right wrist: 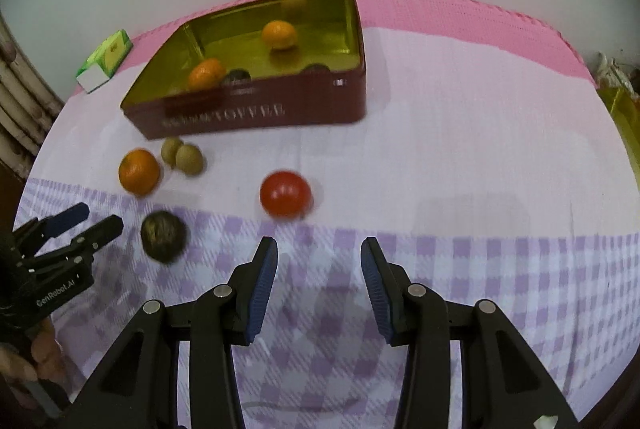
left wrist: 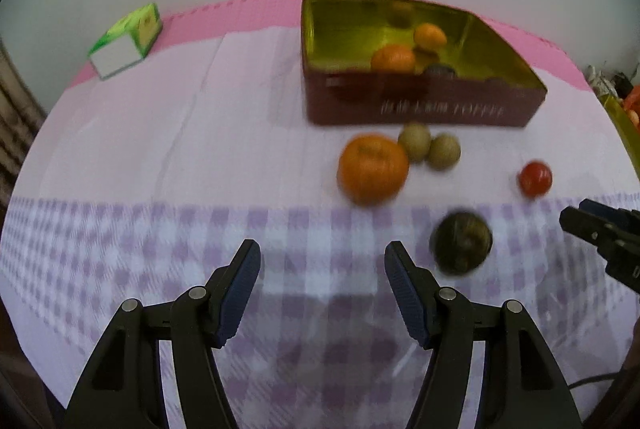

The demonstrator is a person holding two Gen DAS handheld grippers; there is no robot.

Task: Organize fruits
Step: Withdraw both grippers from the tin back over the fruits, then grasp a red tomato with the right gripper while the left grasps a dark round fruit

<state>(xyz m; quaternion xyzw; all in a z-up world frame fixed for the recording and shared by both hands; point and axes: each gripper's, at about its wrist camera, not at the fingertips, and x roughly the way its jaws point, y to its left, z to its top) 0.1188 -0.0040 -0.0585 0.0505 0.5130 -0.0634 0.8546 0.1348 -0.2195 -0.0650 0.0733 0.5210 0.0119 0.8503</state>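
Roughly half sorted. Tin (right wrist: 256,109): 2 oranges (right wrist: 279,33), approx. 2 dark fruits (blurred). Still on cloth (right wrist: 440,149): orange (left wrist: 373,169), 2 kiwis (left wrist: 430,147), tomato (right wrist: 285,193), dark fruit (left wrist: 461,241). Left gripper (left wrist: 320,261), right gripper (right wrist: 318,257): jaws apart, empty.

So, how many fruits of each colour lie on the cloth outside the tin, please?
Orange: 1, the orange
Brownish-green: 2, the two small round fruits
Red: 1, the tomato
Dark: 1, the dark round fruit
Total: 5
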